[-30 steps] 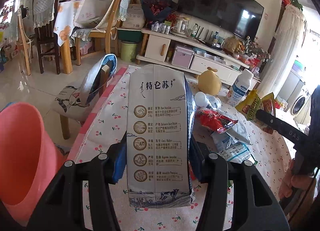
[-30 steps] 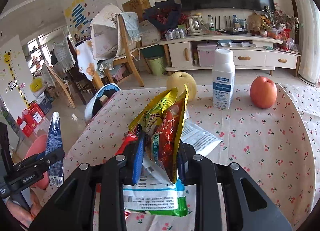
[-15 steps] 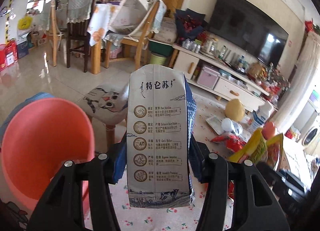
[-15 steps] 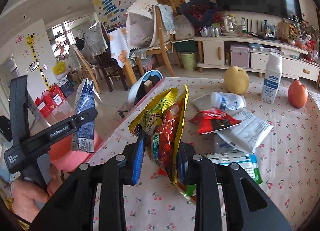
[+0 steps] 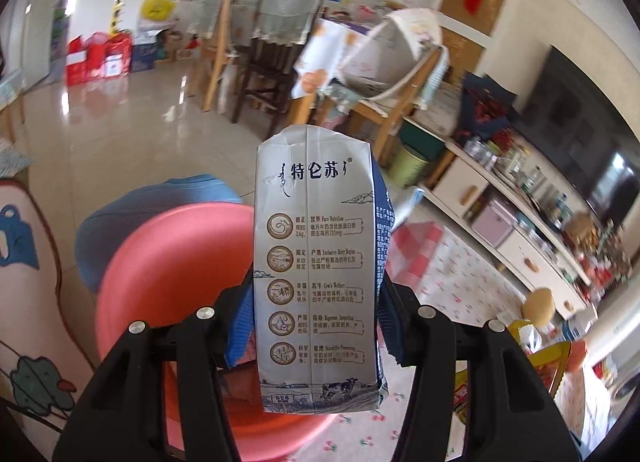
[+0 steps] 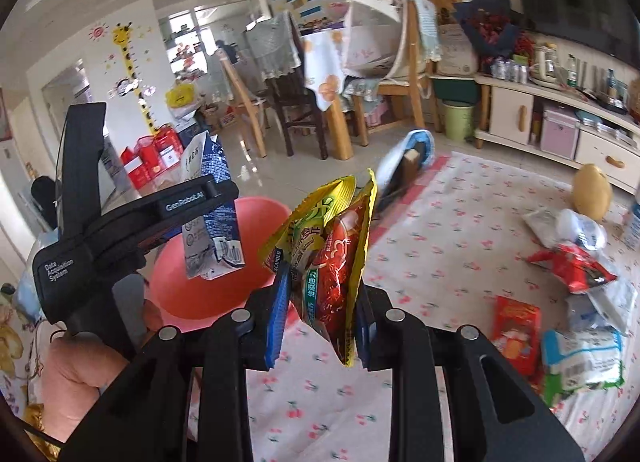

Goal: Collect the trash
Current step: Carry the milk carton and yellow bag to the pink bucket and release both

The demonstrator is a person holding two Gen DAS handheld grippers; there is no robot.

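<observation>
My left gripper is shut on a flattened grey-blue milk carton and holds it upright above the pink bin. The right wrist view shows the same carton over the pink bin. My right gripper is shut on a yellow and red snack wrapper, held above the table's left edge beside the bin. More wrappers and a red packet lie on the cherry-print tablecloth.
A yellow pear stands at the table's far side. A stool with a blue cover is at the table's far left edge. Wooden chairs and a TV cabinet stand behind. A green waste basket is on the floor.
Both grippers swung left with their loads. The carton moved from above the table to above the pink bin, and the snack wrapper came to the table's edge near it.
</observation>
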